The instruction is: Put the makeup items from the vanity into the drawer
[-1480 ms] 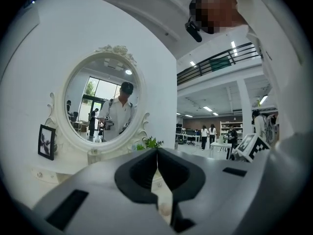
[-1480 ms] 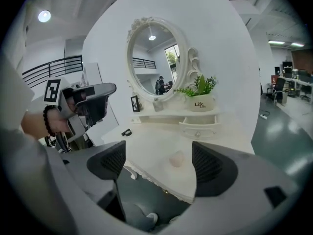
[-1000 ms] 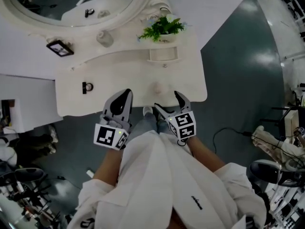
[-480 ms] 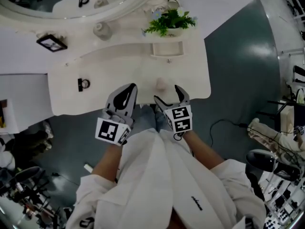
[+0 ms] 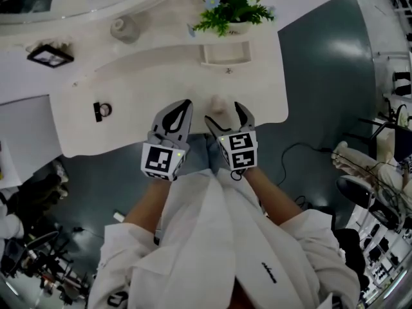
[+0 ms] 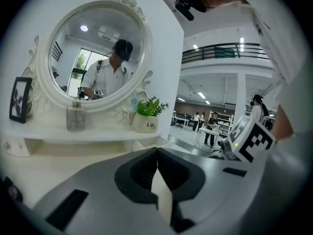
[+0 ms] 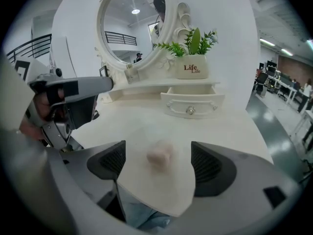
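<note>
A pale pink makeup sponge (image 5: 217, 103) (image 7: 160, 152) lies near the front edge of the white vanity (image 5: 141, 95). My right gripper (image 5: 223, 113) (image 7: 157, 161) is open, its jaws on either side of the sponge and just short of it, not touching. My left gripper (image 5: 179, 109) (image 6: 157, 166) is shut and empty, hovering over the vanity's front edge to the left of the sponge. A small black makeup item (image 5: 100, 111) lies at the left of the top. The small white drawer (image 5: 223, 53) (image 7: 191, 104) under the plant looks closed.
A potted plant (image 5: 232, 11) (image 7: 194, 67) stands above the drawer. A glass bottle (image 5: 123, 28) (image 6: 76, 117) and a black picture frame (image 5: 48, 55) (image 6: 19, 99) stand on the raised shelf below the round mirror (image 6: 93, 53). Dark floor lies right of the vanity.
Both grippers have moved forward from the vanity's front edge onto its top. The right gripper's open jaws have come up around the pink sponge.
</note>
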Tool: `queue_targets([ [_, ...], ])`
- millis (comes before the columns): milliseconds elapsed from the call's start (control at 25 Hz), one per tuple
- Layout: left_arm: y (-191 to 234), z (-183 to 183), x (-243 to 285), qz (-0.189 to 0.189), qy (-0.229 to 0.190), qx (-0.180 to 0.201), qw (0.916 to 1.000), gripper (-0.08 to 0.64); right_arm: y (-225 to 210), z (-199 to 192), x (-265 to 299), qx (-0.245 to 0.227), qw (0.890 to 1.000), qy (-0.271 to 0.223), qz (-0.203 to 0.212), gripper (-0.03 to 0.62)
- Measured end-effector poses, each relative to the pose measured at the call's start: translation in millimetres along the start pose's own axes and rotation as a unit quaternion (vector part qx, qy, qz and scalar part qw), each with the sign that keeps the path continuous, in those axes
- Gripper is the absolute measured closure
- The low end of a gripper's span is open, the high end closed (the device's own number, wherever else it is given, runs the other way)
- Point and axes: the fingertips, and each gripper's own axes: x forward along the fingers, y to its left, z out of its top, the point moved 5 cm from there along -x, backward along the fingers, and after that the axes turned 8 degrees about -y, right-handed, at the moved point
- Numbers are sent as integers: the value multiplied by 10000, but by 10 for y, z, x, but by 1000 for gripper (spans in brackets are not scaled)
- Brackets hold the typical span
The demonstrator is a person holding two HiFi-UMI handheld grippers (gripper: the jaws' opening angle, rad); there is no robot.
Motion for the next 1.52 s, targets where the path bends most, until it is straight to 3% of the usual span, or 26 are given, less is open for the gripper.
queue_targets([
  [360, 49, -386, 152, -68, 248, -134, 9996, 534, -28, -111, 176, -4, 9997, 162, -161, 166],
  [1080, 146, -522, 227, -224, 276, -380, 9986, 534, 25, -214, 442, -67, 9981, 429, -441, 193],
  [1520, 193, -543, 186, -228, 290, -338, 9987, 534, 53, -237, 501, -419, 9945, 488, -824, 378],
])
